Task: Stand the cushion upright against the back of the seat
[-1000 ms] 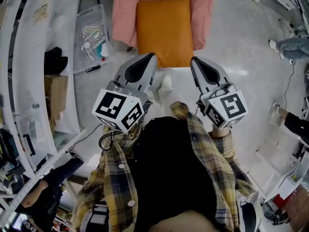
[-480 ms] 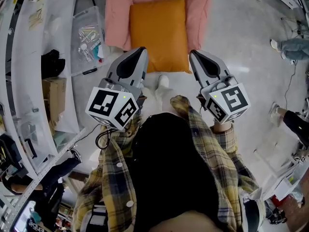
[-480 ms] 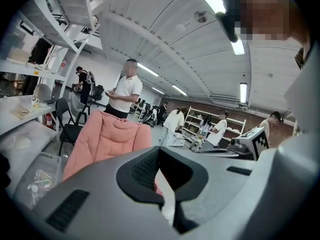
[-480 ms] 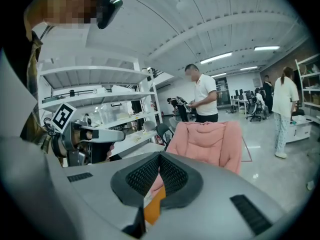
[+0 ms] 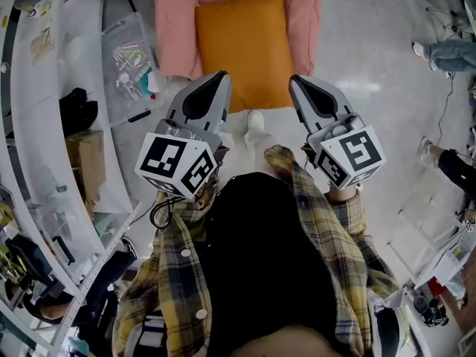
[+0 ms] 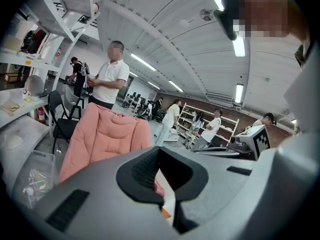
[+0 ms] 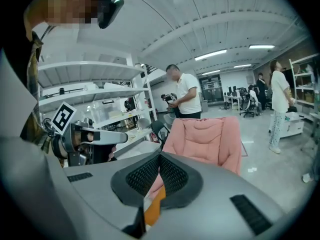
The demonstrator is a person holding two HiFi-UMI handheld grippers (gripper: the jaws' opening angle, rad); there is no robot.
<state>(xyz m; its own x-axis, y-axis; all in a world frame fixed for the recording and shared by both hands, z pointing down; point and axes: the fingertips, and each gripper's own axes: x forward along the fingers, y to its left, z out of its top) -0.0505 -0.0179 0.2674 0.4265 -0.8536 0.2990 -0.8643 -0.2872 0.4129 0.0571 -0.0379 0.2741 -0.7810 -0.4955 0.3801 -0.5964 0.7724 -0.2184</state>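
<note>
An orange cushion (image 5: 242, 47) lies flat on the seat of a pink padded chair (image 5: 171, 21), straight ahead of me on the floor. My left gripper (image 5: 220, 76) is shut and empty, its tip near the cushion's near left corner in the head view. My right gripper (image 5: 295, 80) is also shut with nothing held, close to the near right corner. In the left gripper view the left gripper (image 6: 160, 151) points past the chair back (image 6: 105, 134), with a sliver of the cushion (image 6: 165, 213) below. The right gripper (image 7: 160, 156) faces the chair (image 7: 210, 136) and the cushion (image 7: 154, 206).
A clear plastic box (image 5: 134, 54) of small items stands on the floor left of the chair, beside white shelving (image 5: 44, 125) and a cardboard box (image 5: 85, 143). A person in a white shirt (image 7: 185, 96) stands behind the chair. Other people's feet (image 5: 439, 58) are at right.
Both grippers have moved forward toward the chair, so their tips now flank the cushion's near edge. Their jaws look the same as before.
</note>
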